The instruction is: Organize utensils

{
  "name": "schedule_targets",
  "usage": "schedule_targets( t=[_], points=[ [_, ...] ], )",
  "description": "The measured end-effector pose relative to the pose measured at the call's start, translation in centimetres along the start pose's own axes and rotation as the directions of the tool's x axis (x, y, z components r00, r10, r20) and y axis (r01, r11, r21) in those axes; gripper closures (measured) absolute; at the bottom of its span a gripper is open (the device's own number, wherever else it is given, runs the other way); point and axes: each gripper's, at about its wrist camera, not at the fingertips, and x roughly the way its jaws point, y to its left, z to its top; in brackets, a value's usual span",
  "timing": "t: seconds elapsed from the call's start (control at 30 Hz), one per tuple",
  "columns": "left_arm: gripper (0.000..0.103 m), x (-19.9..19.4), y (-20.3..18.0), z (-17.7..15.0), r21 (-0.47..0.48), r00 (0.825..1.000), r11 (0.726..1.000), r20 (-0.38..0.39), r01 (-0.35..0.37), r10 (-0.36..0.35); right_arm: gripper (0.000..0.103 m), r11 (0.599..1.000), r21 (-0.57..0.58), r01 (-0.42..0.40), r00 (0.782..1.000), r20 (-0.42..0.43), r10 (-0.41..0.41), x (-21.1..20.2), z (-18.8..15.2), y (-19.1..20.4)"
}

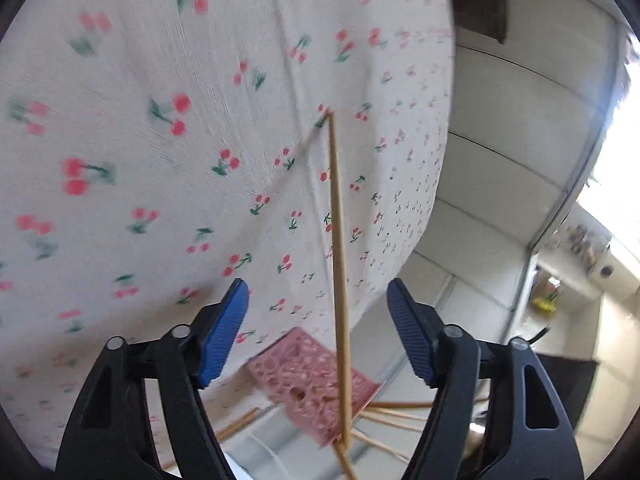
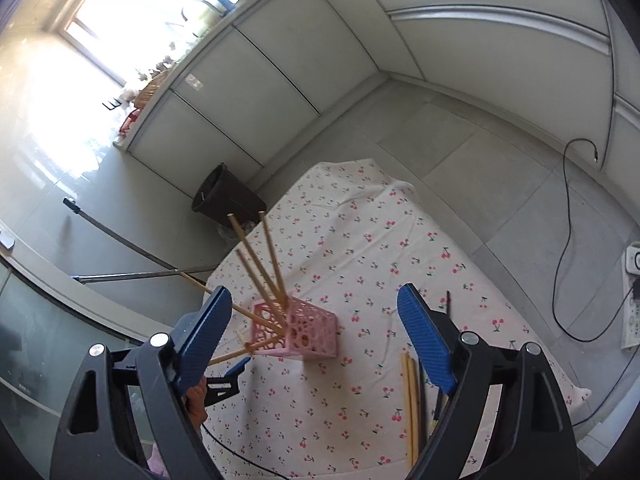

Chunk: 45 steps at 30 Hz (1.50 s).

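Observation:
A pink perforated holder (image 2: 298, 330) stands on the cherry-print tablecloth (image 2: 360, 240) with several wooden chopsticks (image 2: 256, 260) leaning out of it. My right gripper (image 2: 316, 336) is open and empty above the table, the holder between its jaws. More wooden and dark chopsticks (image 2: 412, 392) lie on the cloth by its right finger. In the left wrist view the holder (image 1: 308, 376) is close below, and one chopstick (image 1: 339, 272) rises from it between the open jaws of my left gripper (image 1: 318, 328), touching neither pad. Part of the left gripper (image 2: 224, 384) shows by the holder.
A dark bin (image 2: 224, 196) stands on the floor beyond the table's far left corner. A mop handle (image 2: 132, 248) lies on the floor to the left. A cable (image 2: 568, 240) and a power strip (image 2: 634, 304) are on the right. White cabinets (image 2: 280, 80) line the wall.

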Motion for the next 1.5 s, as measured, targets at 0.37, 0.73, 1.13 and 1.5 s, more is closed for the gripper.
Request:
schedule_targets(
  t=[0.37,0.73,1.13,1.5],
  points=[
    [0.098,-2.4,-7.0,-0.8,0.272,0.988,0.959,0.103,0.082,-0.114,0.020,0.995,0.019,0.097,0.993,-0.071,-0.096,1.3,0.0,-3.5],
    [0.098,-12.8,-20.9,-23.0,0.804,0.897,0.566,0.371,-0.182,-0.239,0.020,0.998,-0.012,0.054,0.998,-0.041,-0.054,-0.9,0.1,-2.7],
    [0.098,-5.0,-17.5,-31.4,0.764,0.704,0.309,0.643,-0.566,-0.300,0.011,0.931,-0.231,0.282,0.948,0.214,-0.235,-5.1,-0.2,-0.4],
    [0.093,2.0,-11.8,-30.4,0.678,0.625,0.237,0.734,-0.695,-0.266,0.011,0.948,-0.214,0.237,0.959,0.208,-0.193,-6.7,-0.1,-1.3]
  ],
)
